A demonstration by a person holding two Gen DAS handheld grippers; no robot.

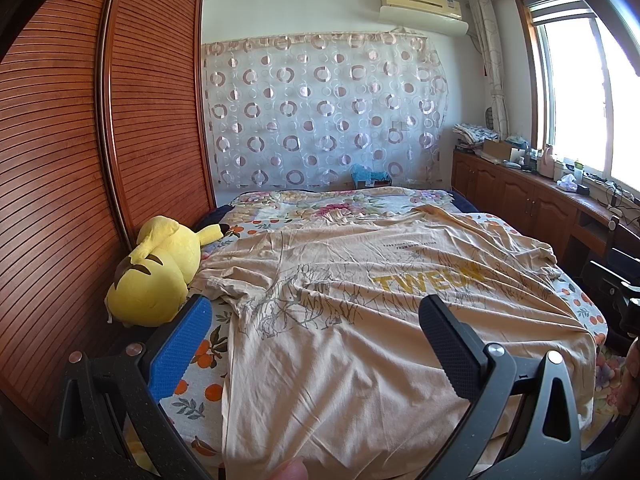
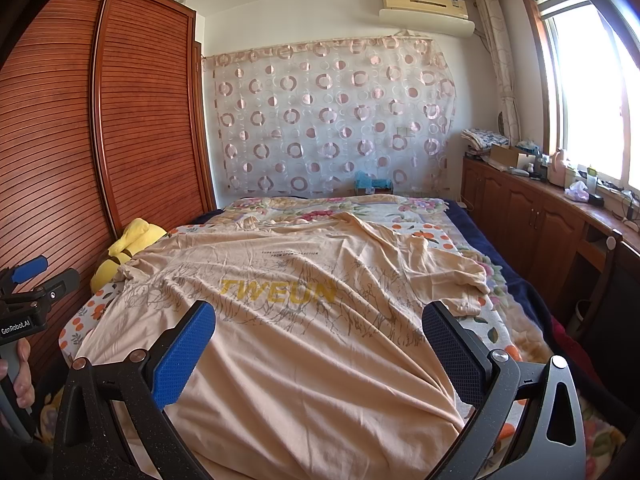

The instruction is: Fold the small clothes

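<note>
A beige T-shirt (image 1: 360,320) (image 2: 312,340) printed with yellow "TWEUN" letters and grey line drawings lies spread flat on the bed, hem toward me, sleeves out to both sides. My left gripper (image 1: 316,320) hovers open above its lower left part, nothing between its blue and black pads. Open as well, my right gripper (image 2: 320,328) hangs over the shirt's lower middle, its jaws wide apart. In the right wrist view the left gripper (image 2: 32,276) shows at the far left edge, held by a hand (image 2: 20,376).
A floral sheet (image 1: 192,380) covers the bed. A yellow plush toy (image 1: 156,272) lies at the bed's left edge against a wooden slatted wardrobe (image 1: 60,160). Wooden cabinets (image 2: 532,216) with clutter run along the right under the window. A patterned curtain (image 1: 320,108) hangs behind.
</note>
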